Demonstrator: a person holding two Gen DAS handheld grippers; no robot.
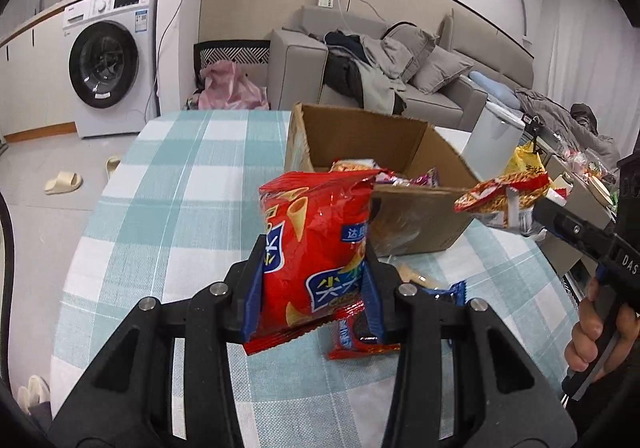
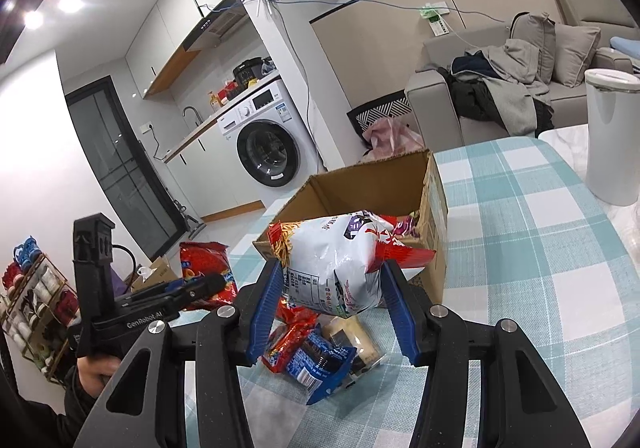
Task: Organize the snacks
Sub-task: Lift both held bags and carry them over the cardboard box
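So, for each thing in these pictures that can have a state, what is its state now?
Left tongs: shut on the red snack bag, held above the table.
Right tongs: shut on the white snack bag, lifted near the box.
Cardboard box: open at the top, some snacks inside.
Small packets: lying loose on the checked tablecloth.
Washing machine: door closed.

Right gripper [image 2: 330, 280] clamps white snack bag [image 2: 332, 268] before cardboard box [image 2: 434, 203].
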